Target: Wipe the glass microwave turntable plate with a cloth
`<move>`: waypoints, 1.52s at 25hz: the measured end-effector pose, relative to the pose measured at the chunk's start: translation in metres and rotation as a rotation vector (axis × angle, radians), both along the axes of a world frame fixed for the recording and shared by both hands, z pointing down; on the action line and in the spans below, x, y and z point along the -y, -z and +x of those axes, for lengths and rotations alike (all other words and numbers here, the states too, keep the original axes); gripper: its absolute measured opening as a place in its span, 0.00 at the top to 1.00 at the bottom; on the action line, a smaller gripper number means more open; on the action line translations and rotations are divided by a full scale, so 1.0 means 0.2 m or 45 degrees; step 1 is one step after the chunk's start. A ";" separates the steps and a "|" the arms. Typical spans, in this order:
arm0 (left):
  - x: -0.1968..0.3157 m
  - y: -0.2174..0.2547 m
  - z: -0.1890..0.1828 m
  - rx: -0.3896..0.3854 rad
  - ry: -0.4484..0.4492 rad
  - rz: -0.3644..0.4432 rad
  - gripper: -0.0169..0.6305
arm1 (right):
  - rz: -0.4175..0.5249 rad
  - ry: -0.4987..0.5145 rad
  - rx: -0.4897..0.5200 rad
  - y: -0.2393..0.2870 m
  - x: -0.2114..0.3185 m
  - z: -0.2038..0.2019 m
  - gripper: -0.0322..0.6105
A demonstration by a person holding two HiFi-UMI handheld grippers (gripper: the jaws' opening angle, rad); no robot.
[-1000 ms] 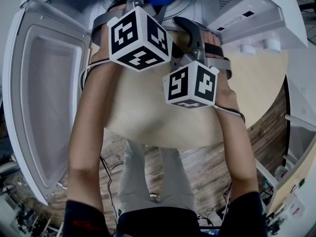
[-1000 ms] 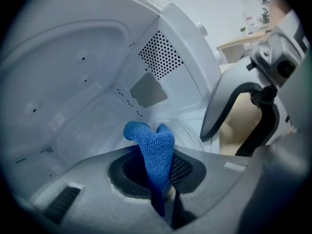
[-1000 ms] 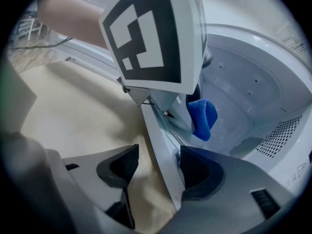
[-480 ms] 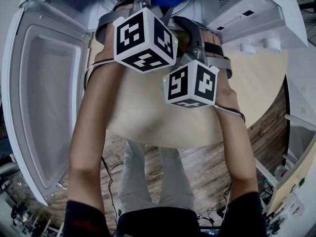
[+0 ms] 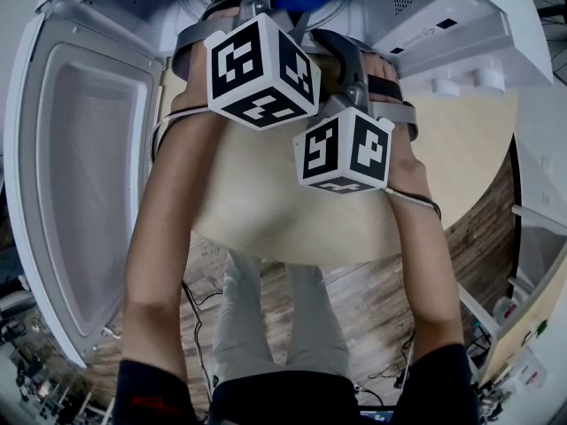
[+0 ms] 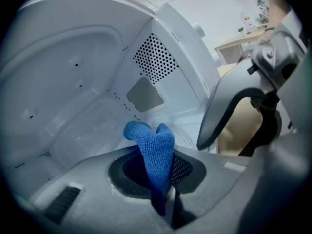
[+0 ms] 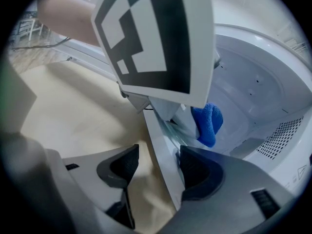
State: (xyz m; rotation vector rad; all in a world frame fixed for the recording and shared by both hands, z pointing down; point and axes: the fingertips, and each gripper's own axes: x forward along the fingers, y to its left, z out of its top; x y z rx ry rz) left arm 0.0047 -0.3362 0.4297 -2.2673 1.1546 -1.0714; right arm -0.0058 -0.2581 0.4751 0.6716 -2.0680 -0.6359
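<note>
- Inside the open microwave oven [image 6: 73,82], smooth white enamelled walls curve round the cavity. One side wall carries a perforated vent [image 6: 155,60] of small round punched holes. Below it sits a flat grey waveguide cover [image 6: 144,94] with clipped corners
- The glass turntable plate [image 6: 187,131] lies on the cavity floor just beyond the cloth. Only an arc of its clear, ribbed rim shows, pale against the white enamel
- The cloth [image 6: 153,147] is bright blue with a looped microfibre pile. It is bunched into a soft two-lobed tuft that stands up out of the left gripper. Whether it touches the plate cannot be told
- The left gripper [image 6: 163,191] is matt grey moulded plastic. Its jaws are closed together on the lower end of the cloth and pinch it tight
- The right gripper [image 7: 157,155] has its jaws wide apart, with both dark pads bare and nothing gripped. The jaws straddle the oven's white front sill [image 7: 163,169], one over the table and the other inside the cavity. The outer pad stands clear of the sill
- The marker cubes, left [image 5: 261,69] and right [image 5: 344,149], are white with black square patterns and sit nearly corner to corner
- The oven door [image 5: 89,175] is swung open at the left of the head view, a white frame round a fine-meshed window
- The table [image 5: 283,211] has a smooth, pale beige top with a rounded edge, and a wood-plank floor [image 5: 372,308] lies below
</note>
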 end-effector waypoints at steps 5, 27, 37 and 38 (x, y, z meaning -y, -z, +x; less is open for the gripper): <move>0.01 0.00 -0.07 0.004 0.050 0.005 0.89 | -0.001 -0.002 -0.002 0.00 0.00 0.00 0.56; -0.13 0.00 -0.34 0.002 0.237 -0.104 0.89 | -0.190 -0.037 0.019 0.01 -0.02 -0.01 0.55; -0.31 0.07 -0.40 -0.116 0.306 -0.177 0.89 | -0.302 -0.140 0.134 0.13 -0.16 0.01 0.56; -0.33 0.09 -0.40 -0.129 0.312 -0.178 0.89 | -0.312 -0.154 0.148 0.14 -0.18 0.02 0.62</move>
